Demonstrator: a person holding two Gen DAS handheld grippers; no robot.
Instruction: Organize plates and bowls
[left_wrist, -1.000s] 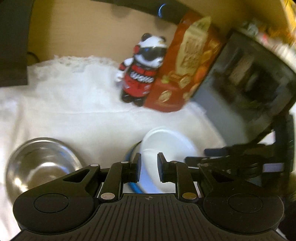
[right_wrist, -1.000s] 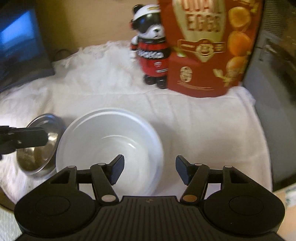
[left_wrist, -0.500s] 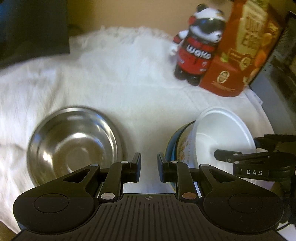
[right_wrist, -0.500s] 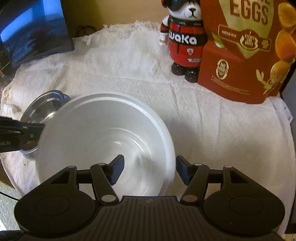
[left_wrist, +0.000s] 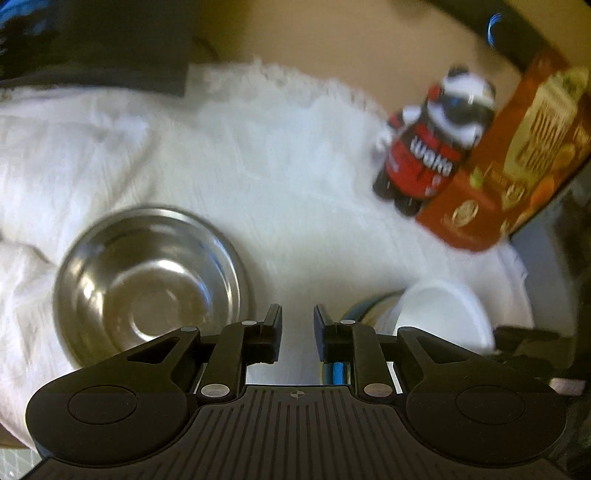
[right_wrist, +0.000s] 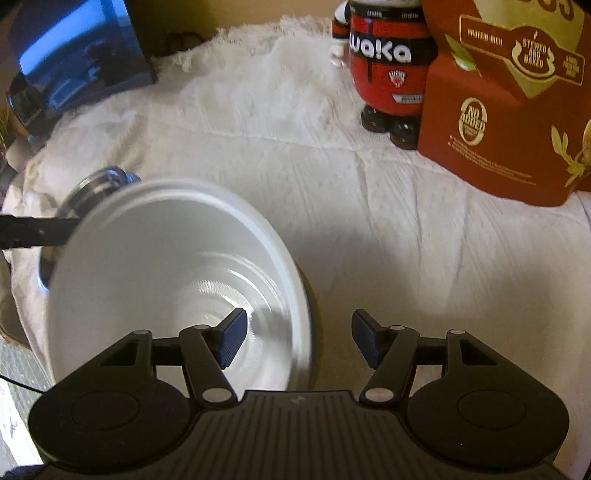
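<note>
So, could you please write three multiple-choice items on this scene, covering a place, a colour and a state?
1. Where does the shiny steel bowl sit relative to the white round bowl?
A. To its left
B. To its right
C. Inside it

2. What colour is the tall egg carton?
A. Green
B. Red
C. Blue

3. How is the right hand-held gripper?
A. Shut on the bowl
B. Open
C. Holding the carton

Answers: 1 A, steel shows left of the white rim; 2 B, red printed card; 3 B, its fingers stand apart, straddling the rim.
</note>
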